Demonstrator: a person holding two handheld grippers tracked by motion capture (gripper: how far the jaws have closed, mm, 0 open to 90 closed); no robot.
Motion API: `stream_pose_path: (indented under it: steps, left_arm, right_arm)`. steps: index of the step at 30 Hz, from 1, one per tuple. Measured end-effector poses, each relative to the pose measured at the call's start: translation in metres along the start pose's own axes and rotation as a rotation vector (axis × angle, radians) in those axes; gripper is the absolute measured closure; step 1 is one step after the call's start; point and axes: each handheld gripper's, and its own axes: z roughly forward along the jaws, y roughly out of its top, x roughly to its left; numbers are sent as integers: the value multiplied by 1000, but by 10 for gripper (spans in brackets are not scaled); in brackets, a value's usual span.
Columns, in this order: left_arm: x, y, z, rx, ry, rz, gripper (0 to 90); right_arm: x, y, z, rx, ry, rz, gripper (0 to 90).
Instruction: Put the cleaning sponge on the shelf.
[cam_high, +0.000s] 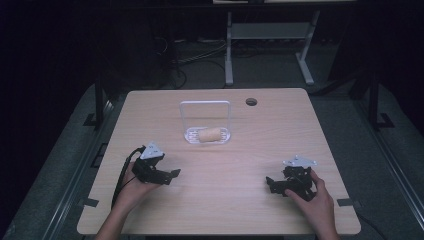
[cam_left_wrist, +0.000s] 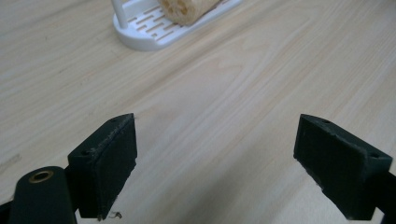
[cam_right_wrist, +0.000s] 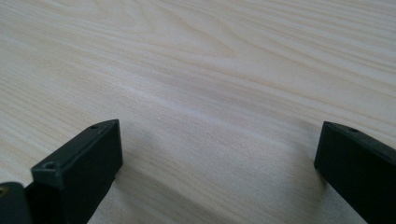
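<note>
We rest both grippers, left (cam_high: 170, 175) and right (cam_high: 271, 185), spread wide and empty on the table (cam_high: 250, 210), near the sponge (cam_high: 210, 134) in its white rack (cam_high: 192, 135), ready to reach.

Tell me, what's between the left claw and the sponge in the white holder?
Only bare wooden table, seen in the left gripper view: the open left claw points toward the sponge.

A pale wooden table (cam_high: 215, 200) has a round hole (cam_high: 251, 102); grey table legs (cam_high: 229, 50) stand beyond.
</note>
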Motion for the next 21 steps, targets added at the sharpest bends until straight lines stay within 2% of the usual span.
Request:
stream_pose_path:
  steps: [12, 21]
  left_arm:
    - [-2, -23, -19, -2, 27, -6, 130]
    - [-4, -40, -26, 10, 41, -2, 130]
  right_arm:
    - [0, 0, 0, 0, 0, 4, 5]
    - [0, 0, 0, 0, 0, 3, 6]
